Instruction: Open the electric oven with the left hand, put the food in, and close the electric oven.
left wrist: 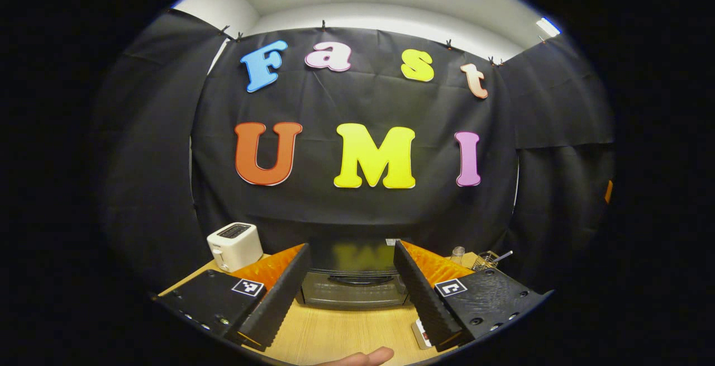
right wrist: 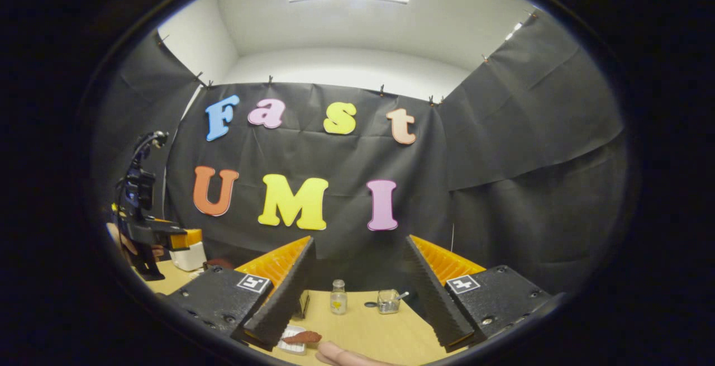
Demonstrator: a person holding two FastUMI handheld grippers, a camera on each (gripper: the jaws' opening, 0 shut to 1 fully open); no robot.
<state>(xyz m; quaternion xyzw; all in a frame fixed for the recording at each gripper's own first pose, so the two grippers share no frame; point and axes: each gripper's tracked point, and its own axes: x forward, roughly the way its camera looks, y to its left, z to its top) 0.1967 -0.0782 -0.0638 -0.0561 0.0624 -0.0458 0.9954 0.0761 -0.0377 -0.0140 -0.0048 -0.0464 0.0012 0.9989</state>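
The black electric oven point(left wrist: 354, 290) sits on the wooden table point(left wrist: 346, 332) straight ahead in the left gripper view, its door shut and its handle point(left wrist: 357, 279) across the top of the door. My left gripper point(left wrist: 352, 246) is open and short of the oven, with its fingers framing it. In the right gripper view, a reddish-brown piece of food point(right wrist: 302, 337) lies on a small white tray point(right wrist: 290, 347) near my left finger. My right gripper point(right wrist: 360, 240) is open and holds nothing. The left gripper point(right wrist: 179, 240) appears far left, held by a hand point(right wrist: 120, 243).
A white toaster point(left wrist: 234, 246) stands left of the oven. A small jar point(right wrist: 337, 297) and a glass cup with a spoon point(right wrist: 388, 300) sit at the back of the table. A fingertip point(left wrist: 363, 357) shows at the near edge.
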